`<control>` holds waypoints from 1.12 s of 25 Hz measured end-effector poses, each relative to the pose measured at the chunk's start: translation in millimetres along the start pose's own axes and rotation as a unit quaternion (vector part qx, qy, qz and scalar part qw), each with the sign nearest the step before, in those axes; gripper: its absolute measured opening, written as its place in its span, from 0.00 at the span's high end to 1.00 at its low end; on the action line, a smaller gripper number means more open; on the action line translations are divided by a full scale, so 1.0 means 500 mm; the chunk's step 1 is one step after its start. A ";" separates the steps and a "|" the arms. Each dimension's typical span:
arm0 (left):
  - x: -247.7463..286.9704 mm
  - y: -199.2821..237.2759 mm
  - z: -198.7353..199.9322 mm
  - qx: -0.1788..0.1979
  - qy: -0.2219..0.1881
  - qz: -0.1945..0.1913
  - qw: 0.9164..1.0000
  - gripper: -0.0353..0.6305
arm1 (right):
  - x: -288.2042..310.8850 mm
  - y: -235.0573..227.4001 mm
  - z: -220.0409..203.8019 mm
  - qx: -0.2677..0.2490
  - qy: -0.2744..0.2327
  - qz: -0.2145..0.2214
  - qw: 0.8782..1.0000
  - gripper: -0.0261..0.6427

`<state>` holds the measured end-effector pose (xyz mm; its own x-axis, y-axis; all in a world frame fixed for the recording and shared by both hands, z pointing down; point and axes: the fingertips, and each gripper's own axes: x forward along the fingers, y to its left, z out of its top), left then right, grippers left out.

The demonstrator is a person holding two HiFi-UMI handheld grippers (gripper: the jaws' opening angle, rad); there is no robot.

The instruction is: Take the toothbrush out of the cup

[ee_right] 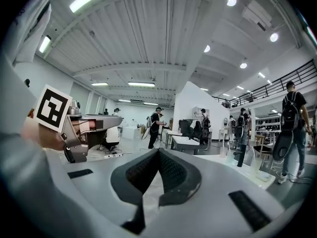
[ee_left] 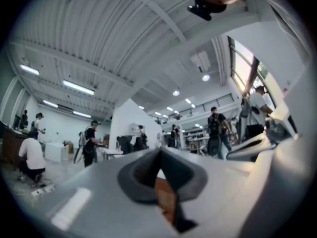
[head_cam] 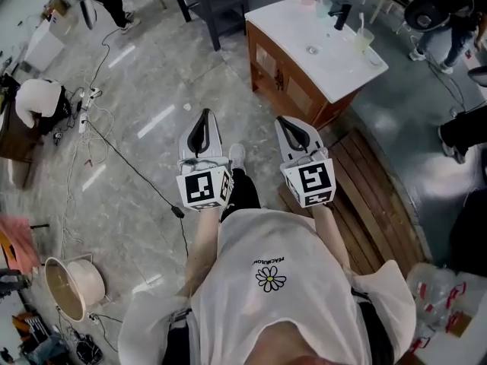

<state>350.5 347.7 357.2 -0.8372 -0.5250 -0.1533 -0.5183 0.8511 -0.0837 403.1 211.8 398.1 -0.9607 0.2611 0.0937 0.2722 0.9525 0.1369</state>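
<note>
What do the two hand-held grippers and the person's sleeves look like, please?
The left hand-held gripper and right hand-held gripper match: light grey bodies tapering to a point, with black textured pads lining the jaws. Each carries a cube of black-and-white square markers at its rear. The person wears a white T-shirt with loose short sleeves and a daisy print.

Arms are stretching forward, mid-frame; left gripper (head_cam: 203, 117) and right gripper (head_cam: 283, 122) are pointing level, side by side, jaws pressing together, empty.
</note>
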 end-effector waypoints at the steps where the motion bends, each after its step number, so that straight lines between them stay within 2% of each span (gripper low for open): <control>1: 0.020 0.001 -0.002 -0.003 -0.005 -0.004 1.000 0.94 | 0.012 -0.009 0.001 -0.003 -0.002 0.000 1.000 0.96; 6: 0.152 0.011 -0.017 -0.011 -0.021 -0.032 0.999 0.94 | 0.104 -0.069 -0.001 -0.023 0.000 -0.010 1.000 0.96; 11: 0.303 0.044 -0.030 -0.022 -0.020 -0.073 0.997 0.94 | 0.216 -0.144 0.001 -0.009 0.020 -0.047 0.999 0.96; 17: 0.533 0.111 -0.079 -0.037 -0.002 -0.114 0.993 0.94 | 0.384 -0.245 0.007 0.010 0.049 -0.089 0.995 0.96; 23: 0.732 0.145 -0.127 -0.044 -0.013 -0.182 0.982 0.94 | 0.525 -0.352 0.011 0.035 0.058 -0.160 0.985 0.96; 28: 0.857 0.151 -0.143 -0.041 -0.023 -0.224 0.974 0.94 | 0.587 -0.436 0.008 0.059 0.063 -0.220 0.972 0.96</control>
<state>-59.8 186.5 355.6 -0.5169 -0.8404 -0.1630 -0.8431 0.5327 -0.0732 61.4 81.4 391.9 -0.9664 -0.1905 0.1727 -0.1792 0.9807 0.0787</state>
